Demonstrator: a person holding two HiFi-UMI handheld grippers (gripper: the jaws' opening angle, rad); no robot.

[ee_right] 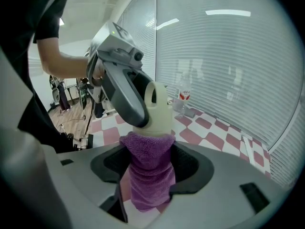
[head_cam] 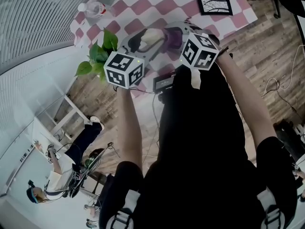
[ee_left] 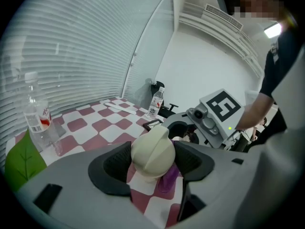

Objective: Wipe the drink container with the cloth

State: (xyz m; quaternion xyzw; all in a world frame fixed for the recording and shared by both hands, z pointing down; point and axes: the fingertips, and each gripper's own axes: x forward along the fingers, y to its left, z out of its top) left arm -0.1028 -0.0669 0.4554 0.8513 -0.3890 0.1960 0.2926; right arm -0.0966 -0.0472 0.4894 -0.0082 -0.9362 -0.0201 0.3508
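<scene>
The cream drink container (ee_left: 152, 151) sits upright between the two grippers, over the near part of the red-and-white checked tabletop (head_cam: 143, 6); whether its base touches the surface cannot be told. The left tongs (ee_left: 152, 149) are clamped on its rounded cream top, one dark pad against each side. A purple cloth (ee_right: 150, 171) is wrapped around the container's body just below that top and hangs down past the jaws. The right tongs (ee_right: 150, 151) are closed on the cloth-covered body, with the fabric filling the gap from pad to pad. The two grippers face each other and almost meet. A green leafy plant (head_cam: 100, 51) stands beside the left gripper. A clear water bottle (head_cam: 93, 8) stands at the far left corner, and a framed picture (head_cam: 214, 4) lies at the far right.
</scene>
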